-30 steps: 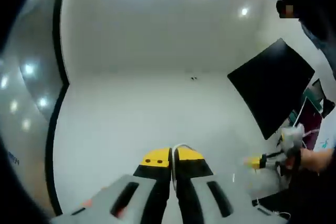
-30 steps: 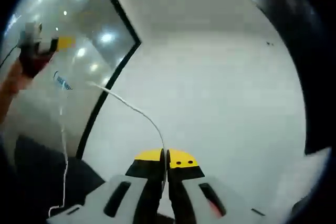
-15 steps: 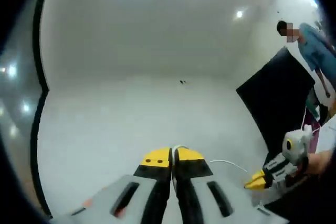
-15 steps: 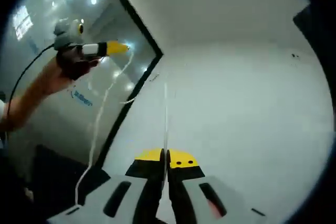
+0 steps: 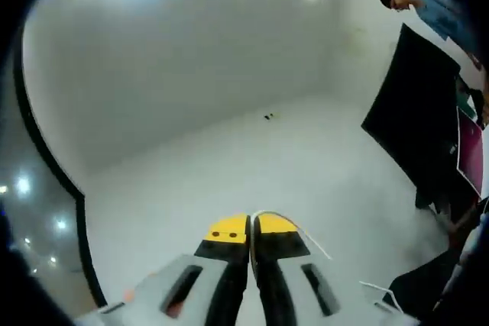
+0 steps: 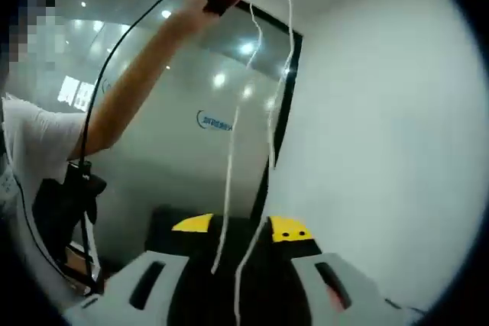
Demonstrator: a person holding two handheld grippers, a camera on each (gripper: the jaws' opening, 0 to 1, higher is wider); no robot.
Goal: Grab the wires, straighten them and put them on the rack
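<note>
Wall (image 5: 191, 59), white, w/ one glass panel (image 6: 176, 127) in a dark frame, is the biggest thing in both views; one black board (image 5: 412, 127) leans at the edge of the left gripper view, one other person (image 5: 428, 5) behind it.

Change since half a sec ago: right gripper (image 6: 238, 228) was clamped on the wire, now its jaws stand apart, strands hanging loose between them, touching neither as far as I can tell. Left gripper (image 5: 251, 224) was at about shoulder level in the right gripper view, now raised high on an outstretched arm (image 6: 145, 66), jaws pressed together on the wire (image 6: 271, 112).

Meaning, prob.: wire is being let hang straight from the top hold; straightening step underway, racking not yet done.

Count: 2 grippers, 1 wire hanging doubled as 2 strands, 1 arm. Rack: can't spot one.
</note>
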